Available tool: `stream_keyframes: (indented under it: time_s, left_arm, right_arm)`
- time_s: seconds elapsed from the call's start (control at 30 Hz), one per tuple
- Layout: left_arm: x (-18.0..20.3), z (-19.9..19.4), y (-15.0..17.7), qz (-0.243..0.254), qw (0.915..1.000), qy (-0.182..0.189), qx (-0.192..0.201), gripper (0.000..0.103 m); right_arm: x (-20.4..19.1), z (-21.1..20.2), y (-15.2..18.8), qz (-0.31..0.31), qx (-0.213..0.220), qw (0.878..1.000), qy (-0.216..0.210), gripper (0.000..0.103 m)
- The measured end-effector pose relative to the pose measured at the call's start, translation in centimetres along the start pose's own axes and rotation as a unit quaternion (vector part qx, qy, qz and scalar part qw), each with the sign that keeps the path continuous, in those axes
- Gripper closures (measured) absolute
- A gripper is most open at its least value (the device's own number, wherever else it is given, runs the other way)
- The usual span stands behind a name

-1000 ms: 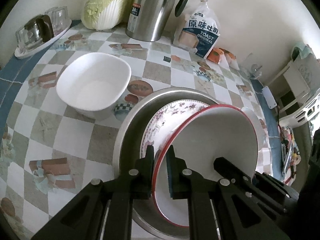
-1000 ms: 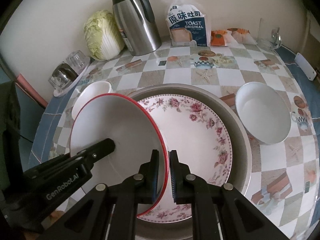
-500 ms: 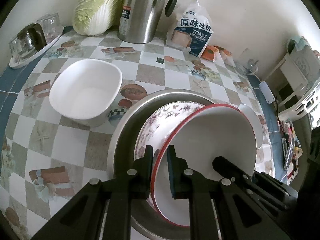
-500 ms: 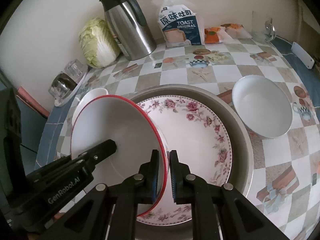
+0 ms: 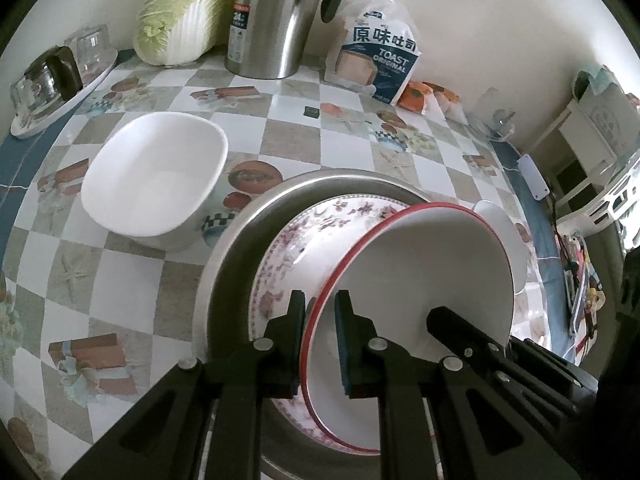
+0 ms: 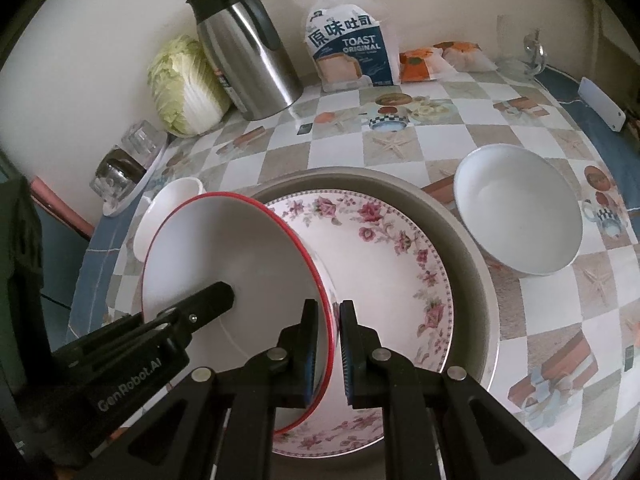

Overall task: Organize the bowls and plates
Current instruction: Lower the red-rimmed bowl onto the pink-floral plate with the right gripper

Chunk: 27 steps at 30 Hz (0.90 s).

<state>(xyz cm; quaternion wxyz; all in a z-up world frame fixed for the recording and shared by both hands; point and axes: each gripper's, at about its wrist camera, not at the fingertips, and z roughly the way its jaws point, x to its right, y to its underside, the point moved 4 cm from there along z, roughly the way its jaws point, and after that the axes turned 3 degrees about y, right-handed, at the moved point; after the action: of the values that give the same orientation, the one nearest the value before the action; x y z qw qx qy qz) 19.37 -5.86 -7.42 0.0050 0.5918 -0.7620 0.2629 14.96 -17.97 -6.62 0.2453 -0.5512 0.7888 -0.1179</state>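
A red-rimmed white plate is held tilted above a floral plate that lies in a round metal tray. My left gripper is shut on the red-rimmed plate's left rim. My right gripper is shut on its right rim. A squarish white bowl stands left of the tray; only its edge shows in the right wrist view. A round white bowl stands right of the tray, mostly hidden in the left wrist view.
At the back by the wall stand a cabbage, a steel thermos jug, a toast bag and orange snack packets. A tray of glasses sits at the far left. A glass mug is far right.
Both grippers have lifted slightly and pulled back with the red-rimmed plate, which stays tilted over the floral plate. The grips are unchanged.
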Motion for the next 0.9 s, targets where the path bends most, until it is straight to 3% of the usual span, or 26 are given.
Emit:
stream_keyframes:
  time_s: [0.9]
  left_arm:
    - [0.6,0.9,0.1,-0.005,0.9999,0.000,-0.009,0.086]
  right_arm:
    - [0.9,0.9,-0.5,0.022,-0.008,1.000,-0.005,0.088]
